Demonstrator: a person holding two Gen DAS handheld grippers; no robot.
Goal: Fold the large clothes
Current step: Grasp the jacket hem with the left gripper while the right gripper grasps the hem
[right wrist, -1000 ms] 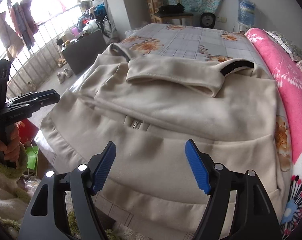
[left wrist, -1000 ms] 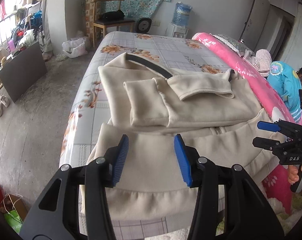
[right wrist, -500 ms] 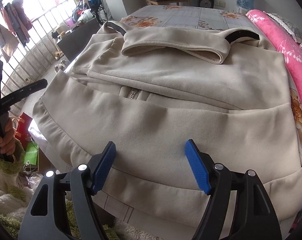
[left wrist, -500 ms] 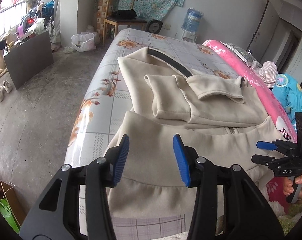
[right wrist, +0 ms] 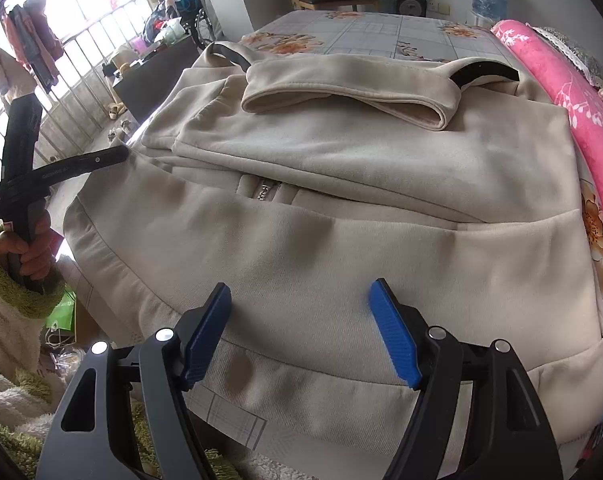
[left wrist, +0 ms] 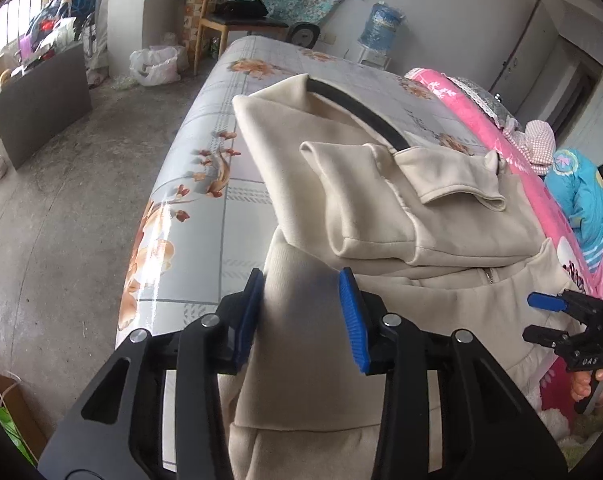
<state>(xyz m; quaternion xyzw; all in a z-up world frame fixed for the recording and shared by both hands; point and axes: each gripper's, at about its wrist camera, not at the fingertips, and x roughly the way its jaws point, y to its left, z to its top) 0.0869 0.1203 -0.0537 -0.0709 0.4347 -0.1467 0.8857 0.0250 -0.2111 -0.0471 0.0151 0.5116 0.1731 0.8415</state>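
A large beige zip-up jacket [left wrist: 405,216] lies on the bed with both sleeves folded across its chest; it also shows in the right wrist view [right wrist: 341,208]. Its hem hangs over the near edge of the bed. My left gripper [left wrist: 301,308] is open, its blue pads straddling the jacket's left side near the hem. My right gripper [right wrist: 301,320] is open and low over the hem, right of the middle. The right gripper also shows at the right edge of the left wrist view [left wrist: 541,316]. The left gripper shows at the left of the right wrist view [right wrist: 113,156].
The bed [left wrist: 205,184] has a glossy floral checked cover. A pink blanket [right wrist: 561,88] runs along its right side. A wooden chair [left wrist: 229,20], a water bottle [left wrist: 381,24] and a dark cabinet [left wrist: 41,104] stand on the concrete floor beyond.
Both grippers have moved forward and lower toward the jacket. The left gripper now straddles the jacket's left side. Both stay open.
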